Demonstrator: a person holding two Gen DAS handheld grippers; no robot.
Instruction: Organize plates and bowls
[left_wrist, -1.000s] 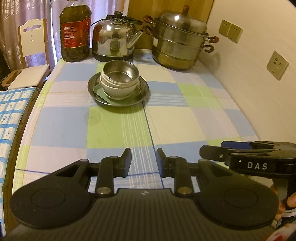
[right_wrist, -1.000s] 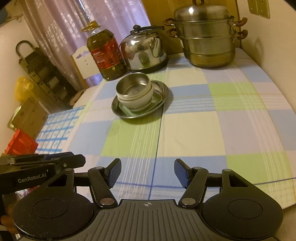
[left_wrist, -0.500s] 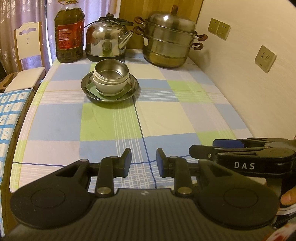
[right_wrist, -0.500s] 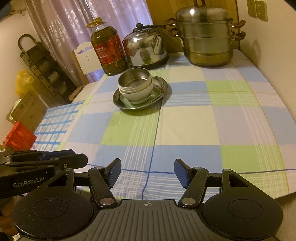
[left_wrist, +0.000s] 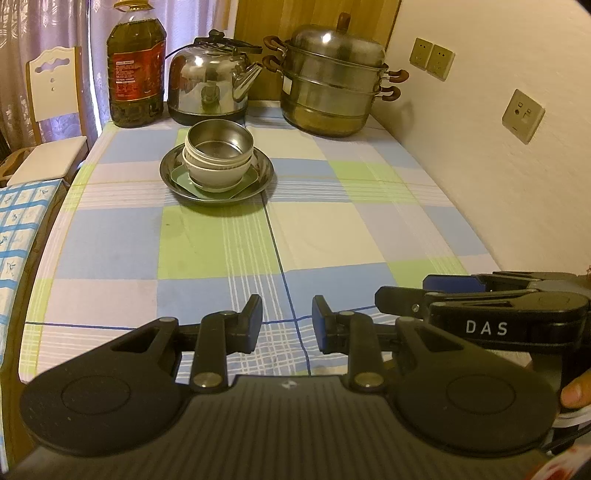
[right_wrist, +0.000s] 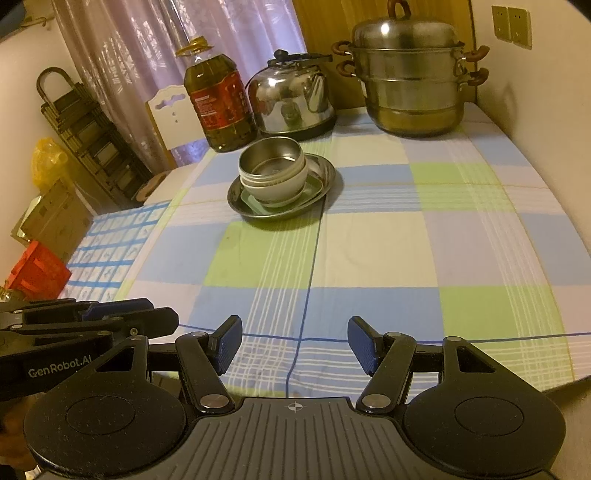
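Held the left gripper (left_wrist: 286, 324) over the near edge of the checked tablecloth (left_wrist: 221, 240) with its jaws a little apart and nothing between them, the right gripper (right_wrist: 293, 345) just beside it, jaws wider apart and likewise empty. Saw, well beyond both, the stacked bowls (left_wrist: 218, 157), steel one nested on top of white ones, sitting on a green square plate (left_wrist: 181, 176) inside a round steel plate (left_wrist: 266, 171). Found an oil bottle (left_wrist: 136, 66), a kettle (left_wrist: 210, 79) and a steamer pot (left_wrist: 332, 81) lined up behind them along the far edge.
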